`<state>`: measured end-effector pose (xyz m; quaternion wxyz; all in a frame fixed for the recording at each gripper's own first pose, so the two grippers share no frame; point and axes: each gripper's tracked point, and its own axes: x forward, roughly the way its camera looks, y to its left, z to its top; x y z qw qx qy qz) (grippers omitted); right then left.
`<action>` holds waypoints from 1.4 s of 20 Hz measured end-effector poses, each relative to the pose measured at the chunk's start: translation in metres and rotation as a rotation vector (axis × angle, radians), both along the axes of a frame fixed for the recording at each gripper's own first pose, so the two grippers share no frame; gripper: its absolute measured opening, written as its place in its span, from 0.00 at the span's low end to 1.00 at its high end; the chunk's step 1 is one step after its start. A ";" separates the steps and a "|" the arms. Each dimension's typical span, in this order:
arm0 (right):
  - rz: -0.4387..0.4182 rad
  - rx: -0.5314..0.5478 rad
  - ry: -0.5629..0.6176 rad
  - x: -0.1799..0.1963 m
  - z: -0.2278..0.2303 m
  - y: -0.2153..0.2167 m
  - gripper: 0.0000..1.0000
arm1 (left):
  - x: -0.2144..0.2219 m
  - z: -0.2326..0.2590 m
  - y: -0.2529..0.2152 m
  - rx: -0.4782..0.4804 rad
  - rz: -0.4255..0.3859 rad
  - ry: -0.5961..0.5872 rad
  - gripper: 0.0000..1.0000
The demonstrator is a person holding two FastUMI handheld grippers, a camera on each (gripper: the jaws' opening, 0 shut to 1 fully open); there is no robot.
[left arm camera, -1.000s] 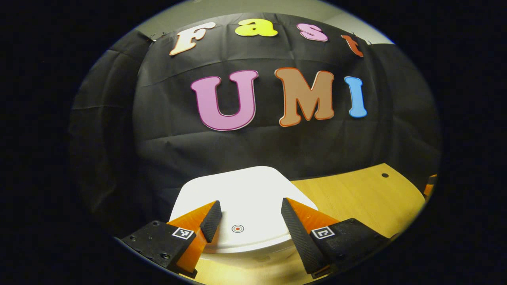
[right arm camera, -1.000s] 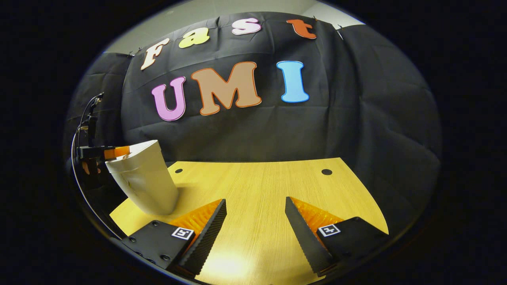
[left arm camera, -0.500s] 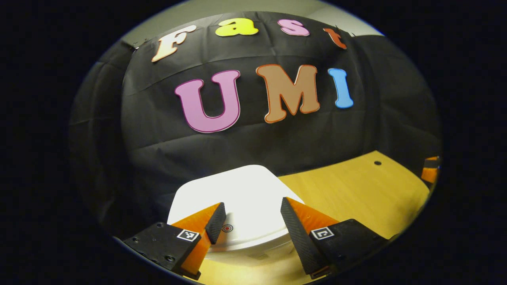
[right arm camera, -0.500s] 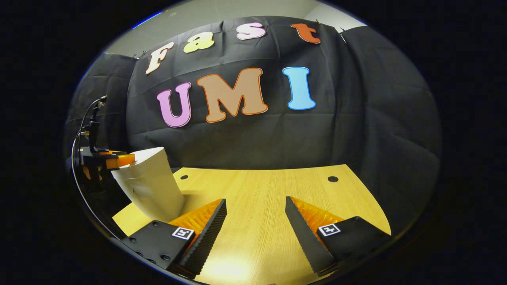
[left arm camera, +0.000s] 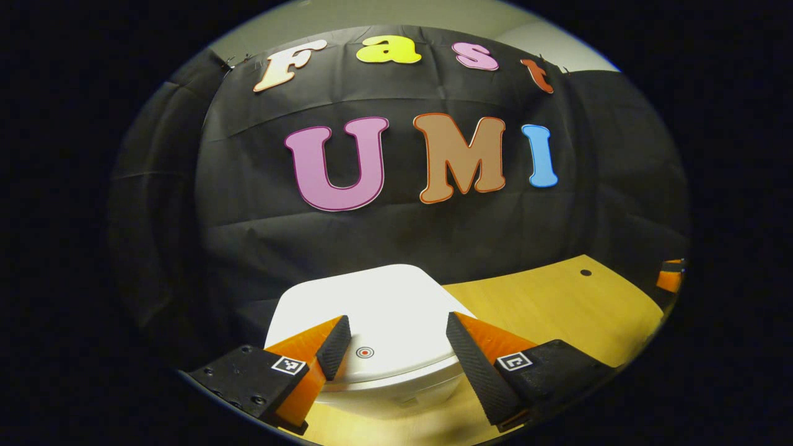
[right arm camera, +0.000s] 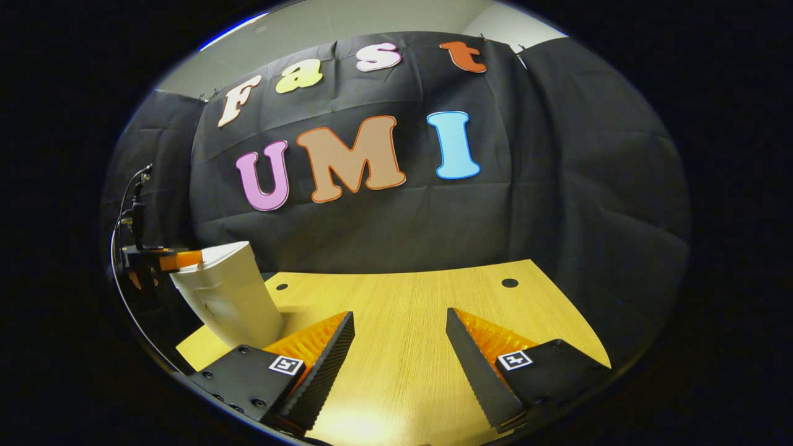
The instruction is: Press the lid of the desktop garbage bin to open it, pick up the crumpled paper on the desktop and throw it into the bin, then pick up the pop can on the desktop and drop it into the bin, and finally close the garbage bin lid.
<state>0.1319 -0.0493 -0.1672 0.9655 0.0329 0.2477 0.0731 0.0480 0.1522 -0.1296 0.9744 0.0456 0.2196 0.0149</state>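
Note:
The white garbage bin (left arm camera: 378,303) stands at the table's left end with its lid down; a small red ring mark (left arm camera: 365,352) sits near the lid's front edge. My left gripper (left arm camera: 396,322) hovers open just over the lid, one finger on each side of the mark. In the right gripper view the same bin (right arm camera: 229,297) is at the left, and the left gripper (right arm camera: 162,259) reaches in at its top edge. My right gripper (right arm camera: 399,316) is open above the bare wooden table (right arm camera: 409,297), holding nothing.
The table has small dark holes near its back edge (right arm camera: 510,282) (right arm camera: 281,287). A cable (right arm camera: 127,204) rises behind the left gripper. The black cloth wall closes off the back. The right gripper's tip (left arm camera: 669,277) shows at the far right of the left gripper view.
The left gripper shifted slightly over the lid and back, so the red mark shows between its fingers again. The right gripper drifted a little. Both stayed open.

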 end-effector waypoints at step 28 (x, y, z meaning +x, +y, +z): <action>0.047 0.023 -0.034 -0.004 0.020 0.024 0.98 | 0.000 -0.004 -0.027 -0.016 0.006 -0.018 0.93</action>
